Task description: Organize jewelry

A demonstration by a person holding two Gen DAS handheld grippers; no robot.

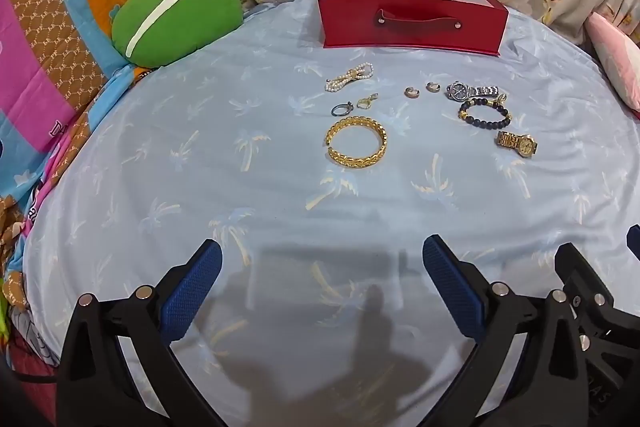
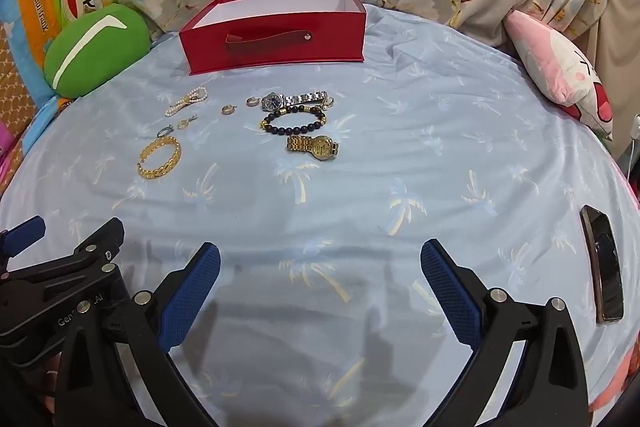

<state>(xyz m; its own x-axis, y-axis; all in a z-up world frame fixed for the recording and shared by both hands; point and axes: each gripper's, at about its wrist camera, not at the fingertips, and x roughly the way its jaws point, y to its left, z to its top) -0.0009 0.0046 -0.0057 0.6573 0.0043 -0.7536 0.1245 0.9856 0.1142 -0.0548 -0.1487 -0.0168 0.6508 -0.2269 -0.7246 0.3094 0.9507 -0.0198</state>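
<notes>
Holding both tools low over the pale blue sheet (image 1: pixel 248 211), you have the left gripper (image 1: pixel 322 283) and the right gripper (image 2: pixel 320 283) spread wide with nothing between their blue pads. Both hang well short of the jewelry. Your red box (image 1: pixel 412 23) sits open-topped at the far side of the sheet, its strap handle facing you. In front of it, going by the left wrist view, the pearl bow piece (image 1: pixel 350 77) lies to the left, with a dark ring (image 1: pixel 341 110) and a small gold charm (image 1: pixel 366 102) just below it, and the gold bangle (image 1: pixel 356 143) nearest you. Two small hoop earrings (image 1: pixel 421 90) rest side by side in the middle. To the right, the silver watch (image 1: pixel 472 91), the black bead bracelet (image 1: pixel 485 113) and the gold watch (image 1: pixel 518 143) lie close together. A phone (image 2: pixel 604 263) lies near the sheet's right edge, well apart from all of them.
</notes>
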